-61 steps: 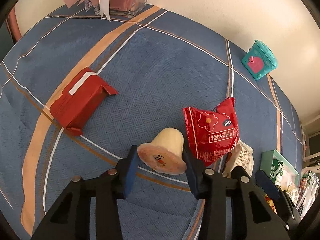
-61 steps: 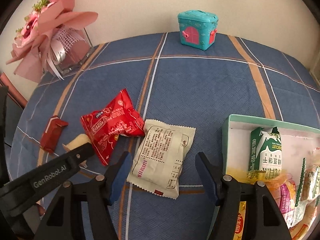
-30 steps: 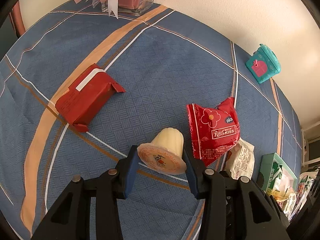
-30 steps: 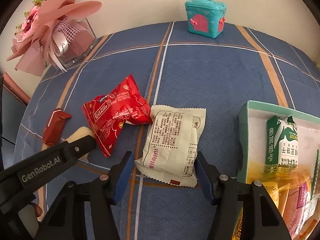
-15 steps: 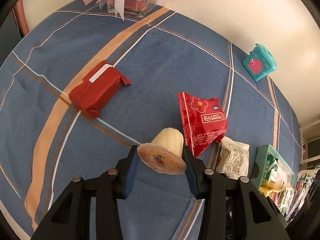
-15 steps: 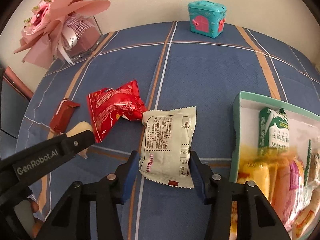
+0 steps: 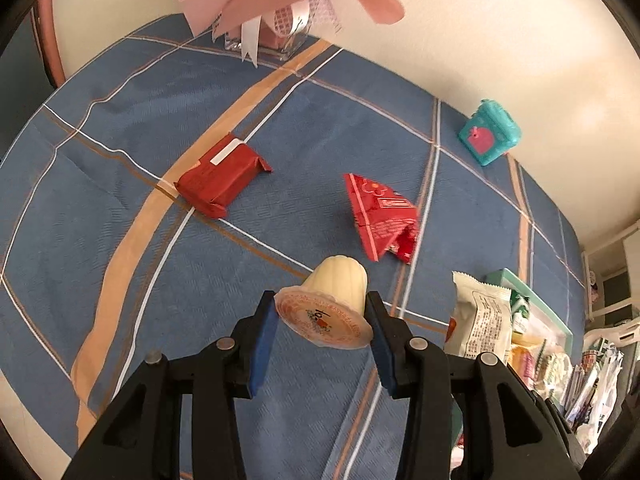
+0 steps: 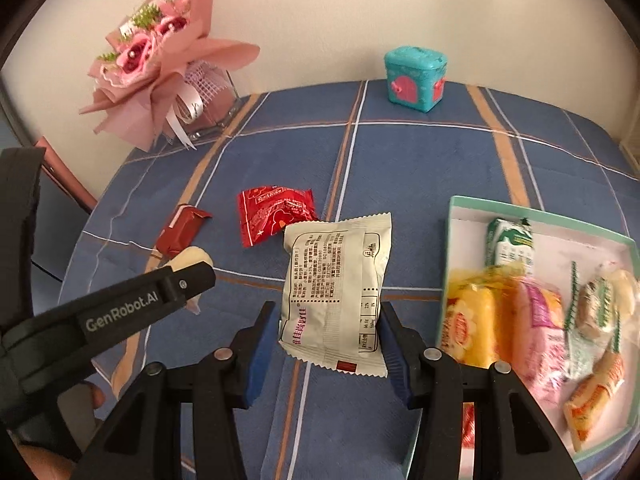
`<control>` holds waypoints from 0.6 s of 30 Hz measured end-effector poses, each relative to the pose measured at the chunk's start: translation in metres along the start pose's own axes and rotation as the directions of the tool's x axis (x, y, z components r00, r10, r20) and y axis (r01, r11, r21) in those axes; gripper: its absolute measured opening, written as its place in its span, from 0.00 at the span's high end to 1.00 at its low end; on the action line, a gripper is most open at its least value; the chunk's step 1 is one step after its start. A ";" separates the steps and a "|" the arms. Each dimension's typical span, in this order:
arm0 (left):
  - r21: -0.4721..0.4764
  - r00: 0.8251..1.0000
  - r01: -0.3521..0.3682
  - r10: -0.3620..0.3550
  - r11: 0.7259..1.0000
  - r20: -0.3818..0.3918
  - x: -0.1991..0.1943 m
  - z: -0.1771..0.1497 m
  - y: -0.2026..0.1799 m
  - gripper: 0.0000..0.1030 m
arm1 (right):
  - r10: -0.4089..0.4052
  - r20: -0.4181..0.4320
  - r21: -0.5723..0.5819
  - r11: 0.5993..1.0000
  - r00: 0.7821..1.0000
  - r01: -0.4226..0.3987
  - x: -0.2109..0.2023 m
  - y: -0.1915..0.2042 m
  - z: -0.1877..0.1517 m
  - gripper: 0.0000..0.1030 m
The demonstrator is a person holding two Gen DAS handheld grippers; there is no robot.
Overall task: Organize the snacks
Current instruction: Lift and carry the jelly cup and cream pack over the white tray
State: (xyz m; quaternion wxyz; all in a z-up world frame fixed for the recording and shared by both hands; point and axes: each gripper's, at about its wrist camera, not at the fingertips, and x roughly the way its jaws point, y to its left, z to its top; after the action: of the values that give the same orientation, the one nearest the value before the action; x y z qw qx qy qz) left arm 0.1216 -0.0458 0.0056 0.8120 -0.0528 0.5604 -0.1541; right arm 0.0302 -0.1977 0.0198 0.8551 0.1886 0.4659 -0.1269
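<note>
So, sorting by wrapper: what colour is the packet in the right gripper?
Cream-white with dark print, the packet; right wrist view shows it best.

Black hand-held gripper point(image 8: 329, 332), blue pads point(image 8: 264, 338), silver screws.

the left tool point(image 7: 323, 314) is clamped on a pudding cup point(image 7: 334, 298), lifted over the tabletop point(image 7: 120, 200); the right tool point(image 8: 330, 332) pinches a white snack packet point(image 8: 334, 280) above that tabletop.

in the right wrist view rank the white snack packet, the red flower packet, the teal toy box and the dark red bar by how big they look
1. white snack packet, held nearest the camera, which inflates it
2. red flower packet
3. teal toy box, looks close to the red packet, so the order is unsure; it also sits farthest away
4. dark red bar
</note>
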 end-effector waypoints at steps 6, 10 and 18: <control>0.044 1.000 -0.001 0.000 0.999 0.026 -0.014 -0.011 -0.019 0.56 | 0.003 0.018 0.033 0.999 1.000 -0.004 -0.023 -0.016 -0.011 0.49; 0.082 0.999 0.008 -0.011 0.997 0.038 -0.021 -0.017 -0.038 0.56 | -0.005 0.031 0.066 0.998 1.000 0.003 -0.035 -0.033 -0.016 0.49; 0.186 0.999 0.026 -0.035 0.982 0.041 -0.029 -0.035 -0.086 0.56 | -0.041 0.044 0.170 0.985 0.998 0.033 -0.054 -0.082 -0.021 0.49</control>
State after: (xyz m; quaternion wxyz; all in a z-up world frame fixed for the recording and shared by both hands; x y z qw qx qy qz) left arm 0.0632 -0.1153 0.0415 0.8232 0.0113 0.5245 -0.2170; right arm -0.0468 -0.2593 0.0383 0.8443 0.2486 0.4367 -0.1863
